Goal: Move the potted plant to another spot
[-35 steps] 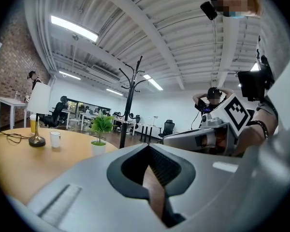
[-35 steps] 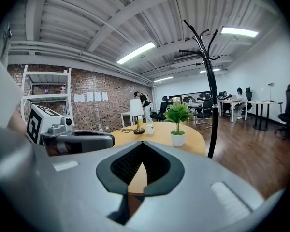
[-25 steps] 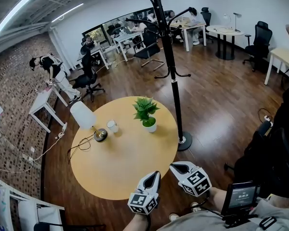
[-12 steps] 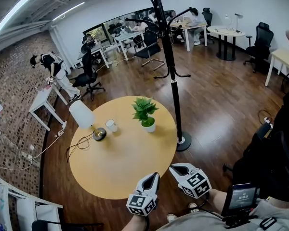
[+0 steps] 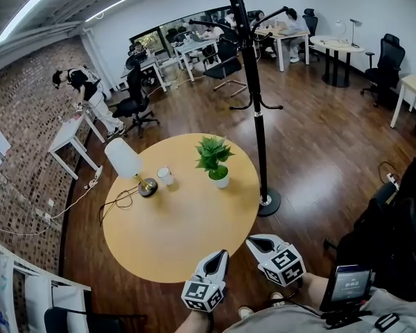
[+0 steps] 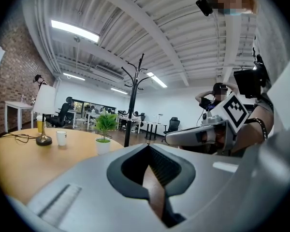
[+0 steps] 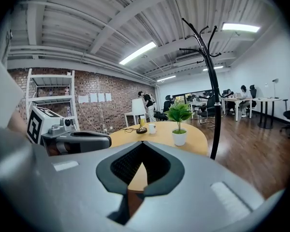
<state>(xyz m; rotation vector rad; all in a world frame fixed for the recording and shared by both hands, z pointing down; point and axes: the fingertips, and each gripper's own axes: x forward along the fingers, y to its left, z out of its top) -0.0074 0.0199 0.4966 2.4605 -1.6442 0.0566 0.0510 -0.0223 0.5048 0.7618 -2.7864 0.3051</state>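
A small green potted plant [image 5: 215, 161] in a white pot stands on the far right part of the round wooden table [image 5: 180, 220]. It also shows in the left gripper view [image 6: 105, 132] and the right gripper view [image 7: 179, 123]. My left gripper [image 5: 220, 254] hovers at the table's near edge, shut and empty. My right gripper [image 5: 254, 241] sits beside it just off the table's near right edge, also shut with nothing held. Both are far from the plant.
A white-shaded lamp [image 5: 129, 165] with a brass base and a trailing cable stands at the table's far left, a white cup [image 5: 165, 175] beside it. A black coat stand [image 5: 256, 96] rises just right of the table. Desks, chairs and people fill the back of the room.
The head view has shifted slightly, so the table and the plant sit a little further right in the picture. Both grippers keep their place and stay shut.
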